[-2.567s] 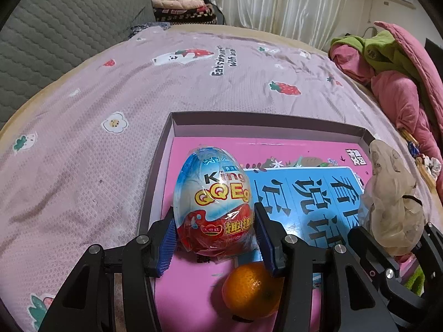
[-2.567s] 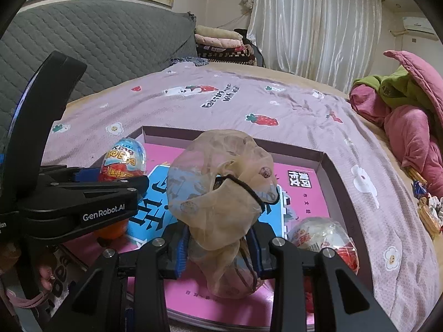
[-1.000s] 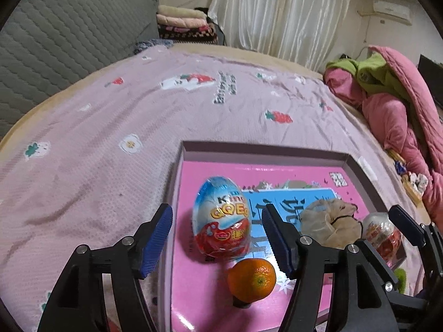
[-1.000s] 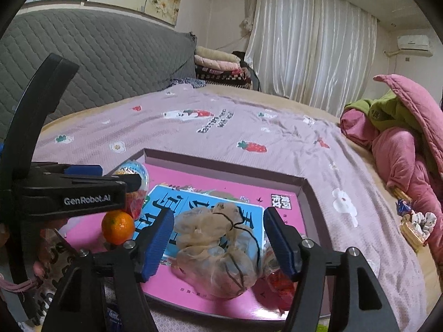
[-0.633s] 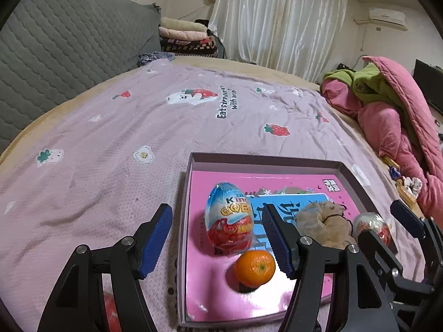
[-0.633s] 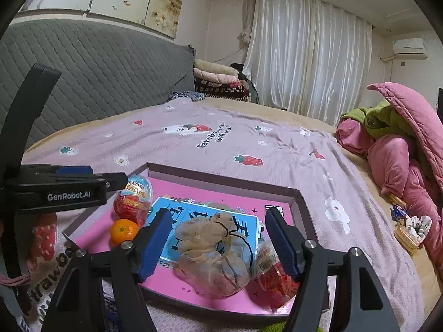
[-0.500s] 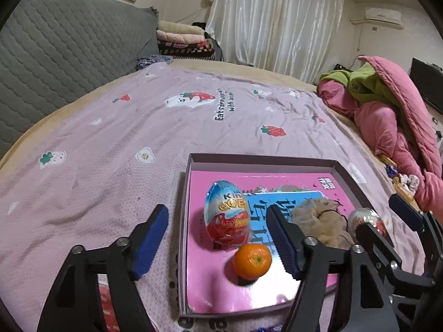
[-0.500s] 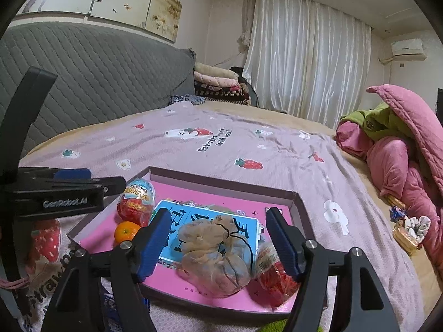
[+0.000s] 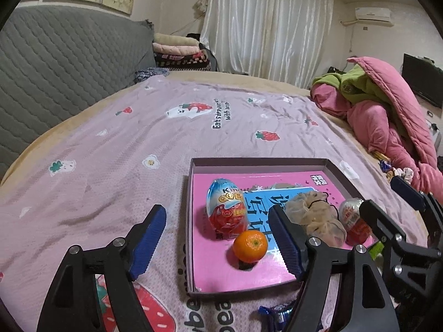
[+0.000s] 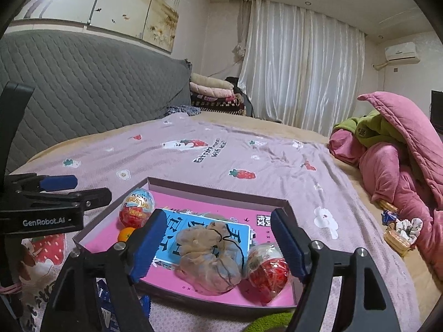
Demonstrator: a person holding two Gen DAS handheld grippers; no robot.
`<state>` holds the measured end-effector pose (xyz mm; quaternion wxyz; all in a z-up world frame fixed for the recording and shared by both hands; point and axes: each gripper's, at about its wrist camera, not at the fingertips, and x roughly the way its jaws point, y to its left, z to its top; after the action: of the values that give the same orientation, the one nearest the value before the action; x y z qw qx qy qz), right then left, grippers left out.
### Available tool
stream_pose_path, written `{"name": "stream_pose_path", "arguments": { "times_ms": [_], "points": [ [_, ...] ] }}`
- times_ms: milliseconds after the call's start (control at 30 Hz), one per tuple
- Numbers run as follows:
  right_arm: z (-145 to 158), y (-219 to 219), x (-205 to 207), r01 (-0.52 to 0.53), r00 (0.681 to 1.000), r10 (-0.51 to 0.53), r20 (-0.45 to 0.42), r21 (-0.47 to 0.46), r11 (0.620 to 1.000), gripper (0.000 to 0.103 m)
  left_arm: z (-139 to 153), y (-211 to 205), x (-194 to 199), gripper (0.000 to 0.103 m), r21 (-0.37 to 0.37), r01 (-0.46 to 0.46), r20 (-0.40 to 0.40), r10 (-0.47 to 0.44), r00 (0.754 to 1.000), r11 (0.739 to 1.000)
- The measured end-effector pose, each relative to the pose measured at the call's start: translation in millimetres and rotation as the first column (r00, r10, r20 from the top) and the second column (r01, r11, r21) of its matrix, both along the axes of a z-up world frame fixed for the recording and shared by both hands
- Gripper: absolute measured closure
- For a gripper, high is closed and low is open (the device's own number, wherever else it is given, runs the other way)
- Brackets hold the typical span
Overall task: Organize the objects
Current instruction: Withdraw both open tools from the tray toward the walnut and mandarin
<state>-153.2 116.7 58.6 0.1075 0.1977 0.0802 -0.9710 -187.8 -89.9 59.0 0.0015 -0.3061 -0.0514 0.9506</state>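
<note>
A shallow box with a pink floor (image 9: 191, 221) (image 10: 221, 197) lies on the bed. In it stand a blue-and-red toy egg (image 9: 226, 209) (image 10: 137, 208), a small orange (image 9: 250, 246) (image 10: 125, 233), a beige mesh scrunchie (image 9: 314, 215) (image 10: 209, 258) and a second, clear-wrapped egg (image 9: 353, 215) (image 10: 267, 267). My left gripper (image 9: 217, 239) hangs above the box's near left part, jaws still opening, nothing between the pads. My right gripper (image 10: 216, 244) hovers over the scrunchie, jaws also opening, not touching it.
The lilac bedsheet (image 9: 138, 138) with strawberry prints spreads all around. A heap of pink and green quilts (image 10: 396, 152) fills the right side. Blue snack wrappers (image 9: 277, 311) lie at the near edge, and small items (image 10: 398, 229) sit by the quilts. A grey headboard (image 10: 83, 91) stands left.
Both grippers let go, the left of the blue-and-red egg and the right of the scrunchie, which now lie in the box. Both then drew back and up with jaws spreading wider.
</note>
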Motion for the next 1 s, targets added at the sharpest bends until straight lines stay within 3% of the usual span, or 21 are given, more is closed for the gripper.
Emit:
{"name": "stream_pose_path", "arguments": {
  "times_ms": [733,1000],
  "points": [
    [12.9,25.3,25.0,-0.005,1.0,0.004,-0.021,-0.044,0.999,0.023,8.7,0.1,43.4,0.025,-0.021,0.014,-0.008,-0.014,1.0,1.0],
    [15.6,27.3,39.1,-0.024,0.999,0.022,-0.032,-0.041,0.999,0.023,10.0,0.9,66.5,0.025,0.007,0.025,0.003,-0.025,1.0,1.0]
  ]
}}
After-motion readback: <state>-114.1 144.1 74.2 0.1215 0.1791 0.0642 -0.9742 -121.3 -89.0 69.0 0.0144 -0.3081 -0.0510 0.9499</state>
